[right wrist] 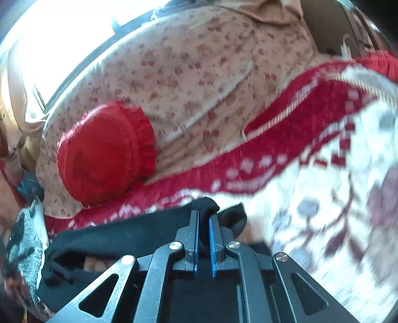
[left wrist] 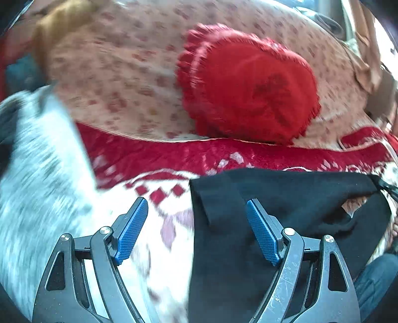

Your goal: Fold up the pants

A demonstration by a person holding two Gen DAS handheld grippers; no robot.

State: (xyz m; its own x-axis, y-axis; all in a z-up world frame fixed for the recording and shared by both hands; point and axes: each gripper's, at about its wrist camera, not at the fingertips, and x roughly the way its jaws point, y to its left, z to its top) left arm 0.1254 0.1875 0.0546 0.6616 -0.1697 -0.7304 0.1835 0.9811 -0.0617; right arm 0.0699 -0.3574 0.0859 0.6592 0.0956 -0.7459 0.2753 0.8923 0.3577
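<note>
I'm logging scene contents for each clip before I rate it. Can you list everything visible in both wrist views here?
Black fabric pants: one, black, on the blanket under the grippers, one edge pinched by the right gripper.
Round red ruffled cushion: one, red, on the floral cover behind the pants.
Beige floral bed cover: one, beige with reddish flowers, far side.
Red and white patterned blanket: one, red border, white centre, beneath the pants.
Grey speckled cloth: one, grey-white, blurred, left of the pants.
Tan cloth: one, tan, top edge; kind unclear.
Left gripper: one, black with blue pads, jaws wide apart above the pants' edge.
Right gripper: one, same make, shut on a fold of the pants.
</note>
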